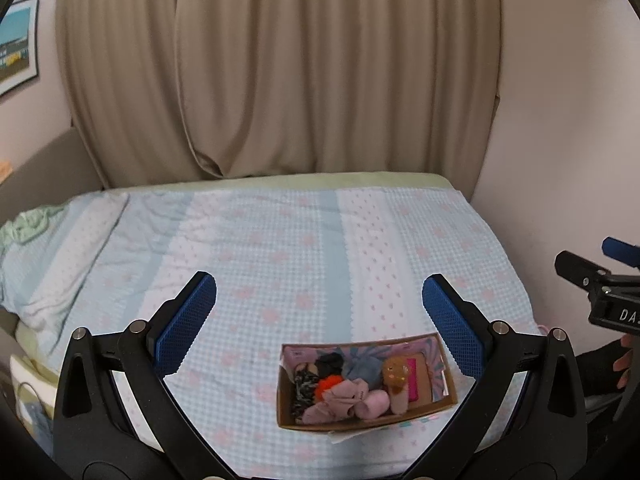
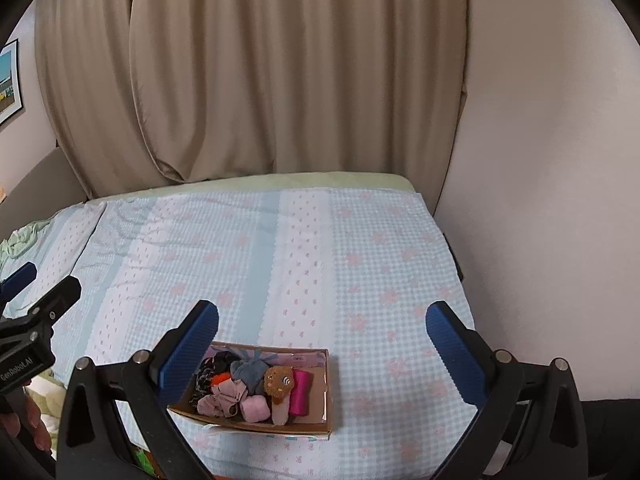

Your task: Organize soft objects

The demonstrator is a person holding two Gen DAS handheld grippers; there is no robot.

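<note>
A shallow cardboard box point(image 1: 448, 402) point(image 2: 326, 396) sits near the bed's front edge, packed with soft items: rolled pink socks point(image 1: 374, 404) point(image 2: 254, 408), a grey bundle point(image 1: 364, 368) point(image 2: 250, 372), an orange piece point(image 1: 328, 385) point(image 2: 219, 378), dark patterned fabric point(image 1: 304, 388) point(image 2: 204, 380), a brown bear-face sock point(image 1: 394, 374) point(image 2: 278, 380) and a magenta roll point(image 1: 414, 380) point(image 2: 300, 394). My left gripper point(image 1: 320, 306) hovers open above and behind the box, holding nothing. My right gripper point(image 2: 322, 334) is open too, its left finger point(image 2: 188, 346) overlapping the box's left end.
A blue-and-white checked bedspread point(image 1: 280, 248) point(image 2: 360, 260) covers the bed. Beige curtains point(image 1: 280, 72) hang behind it, a wall point(image 2: 540, 160) runs along the right. A crumpled green cloth point(image 1: 28, 226) lies far left. A framed picture point(image 1: 16, 44) hangs on the left wall.
</note>
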